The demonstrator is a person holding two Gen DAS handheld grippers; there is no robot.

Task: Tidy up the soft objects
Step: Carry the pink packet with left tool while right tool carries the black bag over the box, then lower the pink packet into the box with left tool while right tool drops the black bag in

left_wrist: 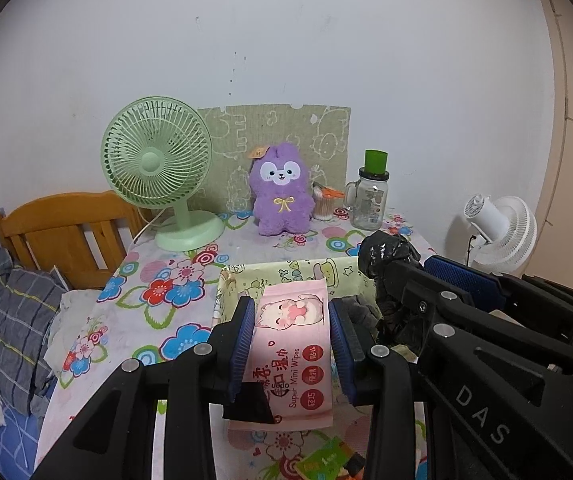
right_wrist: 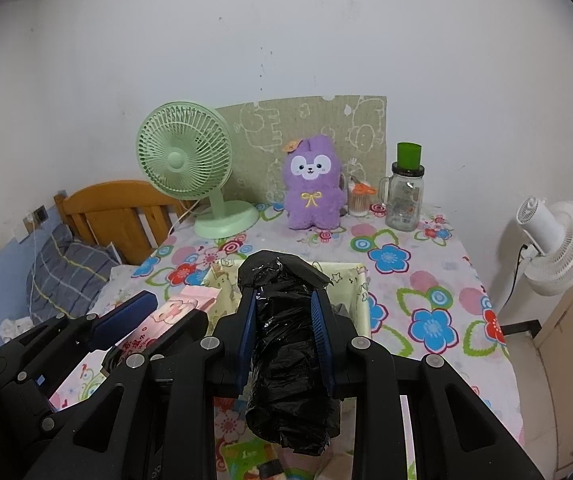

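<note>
My left gripper [left_wrist: 292,308] is shut on a pink pack of wet wipes [left_wrist: 292,356] and holds it over the near edge of a printed fabric storage box [left_wrist: 282,272]. My right gripper [right_wrist: 284,300] is shut on a roll of black plastic bags [right_wrist: 286,352] and holds it over the same box [right_wrist: 352,276]. The roll also shows in the left wrist view [left_wrist: 390,256], and the wipes in the right wrist view [right_wrist: 166,316]. Dark grey cloth [left_wrist: 360,308] lies inside the box. A purple plush rabbit [left_wrist: 282,190] sits at the back of the table.
A green desk fan [left_wrist: 158,172], a cotton swab cup [left_wrist: 324,204] and a glass jar with a green cup on top [left_wrist: 368,196] stand along the wall. A white fan [right_wrist: 554,244] stands right of the table. A wooden bed [left_wrist: 62,232] lies left. A green packet [left_wrist: 326,460] lies near me.
</note>
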